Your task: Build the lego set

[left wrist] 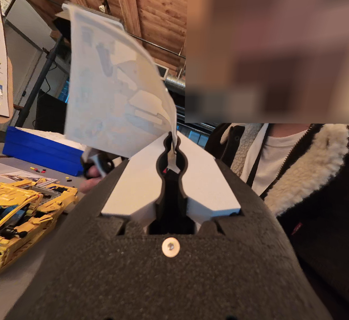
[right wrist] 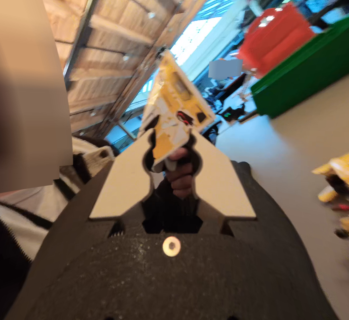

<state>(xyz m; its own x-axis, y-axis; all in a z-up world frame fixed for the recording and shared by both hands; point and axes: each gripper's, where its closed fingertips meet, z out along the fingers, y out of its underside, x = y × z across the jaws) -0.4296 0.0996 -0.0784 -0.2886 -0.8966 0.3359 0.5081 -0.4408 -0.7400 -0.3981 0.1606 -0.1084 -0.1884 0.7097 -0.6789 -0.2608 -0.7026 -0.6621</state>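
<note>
My left gripper [left wrist: 172, 141] is shut on the bottom corner of a thin white sheet [left wrist: 117, 84] and holds it up in the air, with the pale back facing this camera. In the right wrist view the same sheet [right wrist: 175, 103] shows its yellow printed front. My right gripper [right wrist: 172, 133] is open, with its jaws either side of the sheet's lower part; whether they touch it is unclear because of blur. A hand [right wrist: 179, 178] shows behind the sheet. The partly built yellow lego model [left wrist: 28, 207] lies on the grey table at lower left and also shows in the right wrist view [right wrist: 334, 169].
A blue bin [left wrist: 41, 150] stands behind the model. Small loose pieces [left wrist: 37, 169] and a booklet [left wrist: 24, 176] lie near it. A person in a fleece-lined jacket [left wrist: 283, 169] is close in front. Green [right wrist: 302, 73] and red [right wrist: 273, 35] bins stand at the table's far side. The grippers' ends are close to 8 centimeters from one another. It is some 20 centimeters from my right tips to the partly built yellow lego model [left wrist: 28, 207].
</note>
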